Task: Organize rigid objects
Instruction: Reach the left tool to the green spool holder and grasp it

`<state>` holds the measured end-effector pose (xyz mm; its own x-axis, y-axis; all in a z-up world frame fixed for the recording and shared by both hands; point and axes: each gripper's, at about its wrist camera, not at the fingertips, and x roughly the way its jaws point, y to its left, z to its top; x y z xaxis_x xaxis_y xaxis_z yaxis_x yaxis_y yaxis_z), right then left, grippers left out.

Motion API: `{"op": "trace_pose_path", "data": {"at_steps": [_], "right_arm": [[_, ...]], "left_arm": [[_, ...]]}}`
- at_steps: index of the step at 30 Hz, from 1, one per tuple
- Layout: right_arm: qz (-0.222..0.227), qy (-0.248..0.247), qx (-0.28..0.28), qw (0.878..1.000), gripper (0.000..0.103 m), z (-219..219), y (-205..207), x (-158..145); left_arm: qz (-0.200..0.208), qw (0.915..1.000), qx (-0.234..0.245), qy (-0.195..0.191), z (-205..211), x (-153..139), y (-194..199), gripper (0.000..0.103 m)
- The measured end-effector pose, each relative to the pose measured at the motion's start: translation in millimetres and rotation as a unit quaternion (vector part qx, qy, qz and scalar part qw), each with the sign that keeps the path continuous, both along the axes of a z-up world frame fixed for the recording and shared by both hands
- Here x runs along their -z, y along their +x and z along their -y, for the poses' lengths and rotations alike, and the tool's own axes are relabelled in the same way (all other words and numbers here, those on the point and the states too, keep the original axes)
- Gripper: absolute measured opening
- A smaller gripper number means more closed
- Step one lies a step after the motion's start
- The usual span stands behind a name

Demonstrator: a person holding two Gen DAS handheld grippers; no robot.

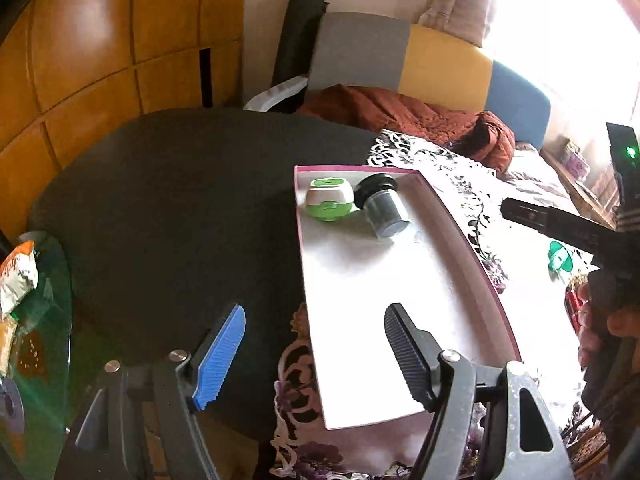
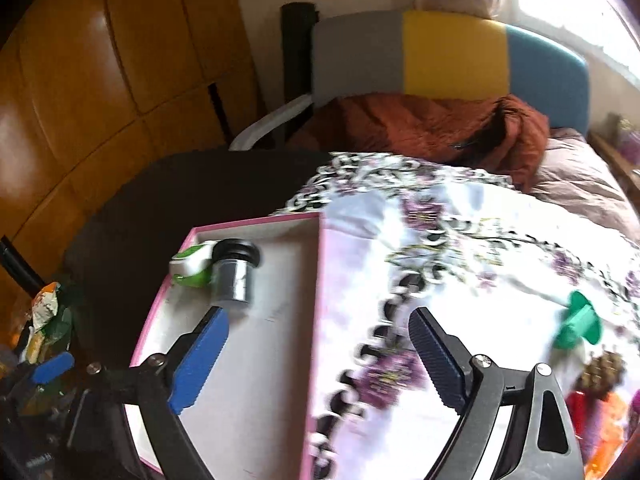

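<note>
**Two pieces in the box, both grippers empty**

Here your left gripper (image 1: 316,354) hung over the box's near end with its jaws wide apart and nothing between them. Your right gripper (image 2: 320,356) was just as wide and empty, straddling the box's right wall.

Only the left wrist view showed the pink-rimmed box (image 1: 400,280) whole, lying half on the dark cloth (image 1: 180,200) and half on the flowered cloth (image 1: 460,184); it also caught your right gripper's black body at its right edge. Only the right wrist view, blurred as it was, showed the green spool-shaped piece (image 2: 578,326) clearly, lying on the flowered cloth well right of the box, with orange and red items near that cloth's near right edge that you could not make out.

The green-and-white rounded case (image 1: 330,199) sat in the box's far left corner. Touching its right side, the black-lidded jar (image 1: 384,208) lay tipped on its side, dark contents showing through clear walls.
</note>
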<state>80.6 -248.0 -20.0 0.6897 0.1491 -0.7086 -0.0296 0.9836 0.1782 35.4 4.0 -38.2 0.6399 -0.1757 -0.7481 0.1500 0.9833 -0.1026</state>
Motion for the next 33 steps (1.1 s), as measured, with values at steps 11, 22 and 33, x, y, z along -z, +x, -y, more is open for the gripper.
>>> {"op": "trace_pose_path", "data": {"at_steps": [11,22,33], "right_arm": [[0.012,-0.015,0.113,0.993,0.097,115,-45,-9],[0.038,-0.025,0.346,0.937,0.103,273,-104,-7],[0.015,0.121,0.450,0.885,0.103,329,-136,15]], "left_arm": [[0.003,0.9986,0.051,0.013,34,-5,-4,0.073],[-0.005,0.9931,0.117,0.000,77,-13,-4,0.072],[-0.032,0.9731,0.228,0.001,182,-7,2,0.065]]}}
